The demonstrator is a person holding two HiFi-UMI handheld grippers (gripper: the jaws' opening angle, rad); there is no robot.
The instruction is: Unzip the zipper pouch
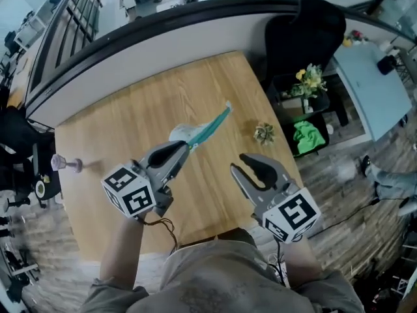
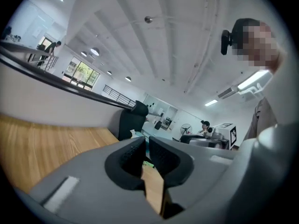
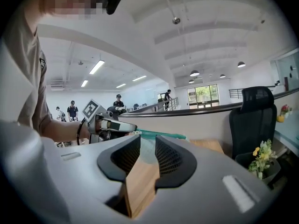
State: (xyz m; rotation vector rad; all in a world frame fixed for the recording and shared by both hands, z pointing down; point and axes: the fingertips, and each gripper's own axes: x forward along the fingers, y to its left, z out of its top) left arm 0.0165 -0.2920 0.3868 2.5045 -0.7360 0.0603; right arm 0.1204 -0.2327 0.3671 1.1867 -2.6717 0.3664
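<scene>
The teal and white fabric zipper pouch [image 1: 207, 128] is over the middle of the light wooden worktop [image 1: 117, 129] and extends away from the person. Its near end is clamped in the left tongs [image 1: 187, 147]. In the left gripper view, the 2 jaws of the left tongs [image 2: 146, 148] stand almost together, with a sliver of teal material between the pads.

The right tongs [image 1: 243, 163] are near the pouch, to its right, and do not touch it. Their 2 jaws stand partly apart and hold nothing. Through the gap of the right tongs [image 3: 147, 146], only worktop and the pouch [image 3: 161, 135] beyond are visible.

A small dried plant sprig [image 1: 264, 133] lies on the worktop to the right of the pouch. A pink knob-shaped object [image 1: 65, 165] is at the worktop's left edge.
</scene>
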